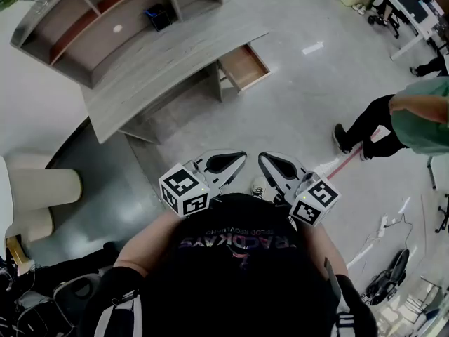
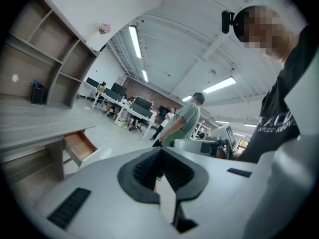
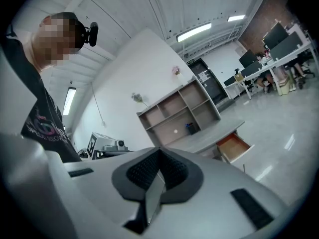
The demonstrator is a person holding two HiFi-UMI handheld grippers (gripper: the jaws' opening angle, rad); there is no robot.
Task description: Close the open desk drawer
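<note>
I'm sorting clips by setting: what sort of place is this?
Probably an open-plan office: a desk with a shelf hutch, rows of workstations with monitors, and ceiling strip lights.

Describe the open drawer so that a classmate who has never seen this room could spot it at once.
Find the long grey wooden desk with the shelf unit standing on it. Under its right-hand end in the head view sits the drawer. It alone is pulled out, showing an orange-brown inside against the grey.
</note>
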